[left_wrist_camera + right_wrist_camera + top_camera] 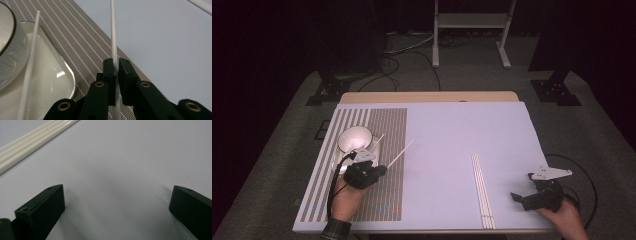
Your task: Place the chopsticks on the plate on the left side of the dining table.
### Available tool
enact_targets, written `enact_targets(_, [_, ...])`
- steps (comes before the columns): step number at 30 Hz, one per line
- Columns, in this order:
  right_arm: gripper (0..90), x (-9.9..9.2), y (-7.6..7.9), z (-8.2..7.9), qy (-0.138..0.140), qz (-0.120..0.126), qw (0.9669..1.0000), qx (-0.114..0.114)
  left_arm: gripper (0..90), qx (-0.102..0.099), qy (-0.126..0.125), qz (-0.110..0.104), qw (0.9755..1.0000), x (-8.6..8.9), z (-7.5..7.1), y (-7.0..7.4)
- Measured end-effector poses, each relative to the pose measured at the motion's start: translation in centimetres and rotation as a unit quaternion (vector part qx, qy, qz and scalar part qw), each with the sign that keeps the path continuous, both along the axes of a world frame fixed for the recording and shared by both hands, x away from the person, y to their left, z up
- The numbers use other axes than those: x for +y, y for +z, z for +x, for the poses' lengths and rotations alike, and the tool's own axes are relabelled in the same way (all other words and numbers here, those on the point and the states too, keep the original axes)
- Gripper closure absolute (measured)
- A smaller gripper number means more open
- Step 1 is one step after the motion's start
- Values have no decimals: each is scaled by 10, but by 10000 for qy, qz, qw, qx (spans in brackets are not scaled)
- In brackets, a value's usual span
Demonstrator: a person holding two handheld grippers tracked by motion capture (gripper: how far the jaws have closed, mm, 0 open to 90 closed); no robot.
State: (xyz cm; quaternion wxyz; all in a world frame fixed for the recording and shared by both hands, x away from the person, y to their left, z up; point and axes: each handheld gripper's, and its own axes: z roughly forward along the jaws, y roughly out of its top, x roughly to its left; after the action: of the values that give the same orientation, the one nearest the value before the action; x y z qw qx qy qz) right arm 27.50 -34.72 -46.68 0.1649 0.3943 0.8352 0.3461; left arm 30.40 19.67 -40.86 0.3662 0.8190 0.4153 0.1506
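My left gripper is shut on a thin white chopstick that points away over the striped placemat. A second white chopstick rests across the white dish beside the white bowl. More white chopsticks lie side by side on the table, left of my right gripper. That gripper is open above the bare table with nothing between its jaws.
The pale table top ends at a wooden far edge. Beyond it stand a white frame's legs and cables on the floor. A black cable trails off the table's right edge.
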Motion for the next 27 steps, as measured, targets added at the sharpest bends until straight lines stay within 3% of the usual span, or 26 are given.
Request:
enact_targets(11, [0, 0, 0, 0, 0, -1, 10000, 0, 844, -9, 284, 117, 9995, 22, 3, -1])
enact_targets(27, [0, 0, 0, 0, -1, -3, 10000, 1, 843, 37, 805, 334, 9962, 46, 9, -10])
